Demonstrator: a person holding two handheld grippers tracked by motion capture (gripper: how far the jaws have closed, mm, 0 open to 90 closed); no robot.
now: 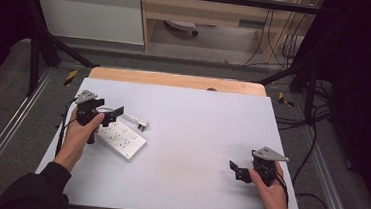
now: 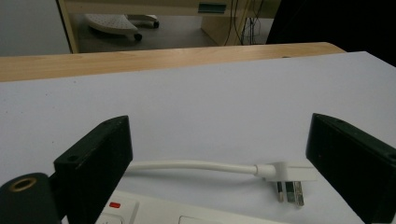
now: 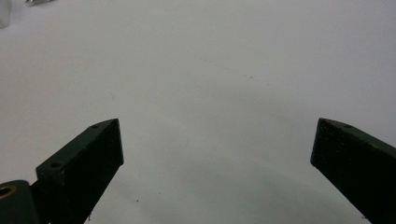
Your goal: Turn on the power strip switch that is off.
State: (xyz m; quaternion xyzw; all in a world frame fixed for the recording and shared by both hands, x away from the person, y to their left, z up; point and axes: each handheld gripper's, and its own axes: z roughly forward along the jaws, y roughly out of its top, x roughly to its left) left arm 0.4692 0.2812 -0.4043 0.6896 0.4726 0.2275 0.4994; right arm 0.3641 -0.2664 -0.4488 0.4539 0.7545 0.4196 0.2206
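Note:
A white power strip (image 1: 120, 138) lies on the left part of the white mat (image 1: 196, 135), its short white cable (image 1: 130, 117) ending in a plug (image 1: 142, 125) that rests flat on the mat. My left gripper (image 1: 109, 107) hovers over the strip's far end, open, with nothing between its jaws. In the left gripper view the cable (image 2: 191, 165) and plug (image 2: 287, 175) lie on the mat beyond the open gripper (image 2: 219, 126), and the strip (image 2: 154, 212) with its red switch (image 2: 114, 204) sits below. My right gripper (image 1: 237, 171) rests open at the right front; the right gripper view has its open gripper (image 3: 217, 126) over bare mat.
The mat covers a wooden table whose far edge (image 1: 175, 79) stays bare. Black frame bars (image 1: 37, 47) stand at both sides. Cables (image 1: 315, 145) trail on the floor to the right. A wooden cabinet (image 1: 206, 11) stands behind the table.

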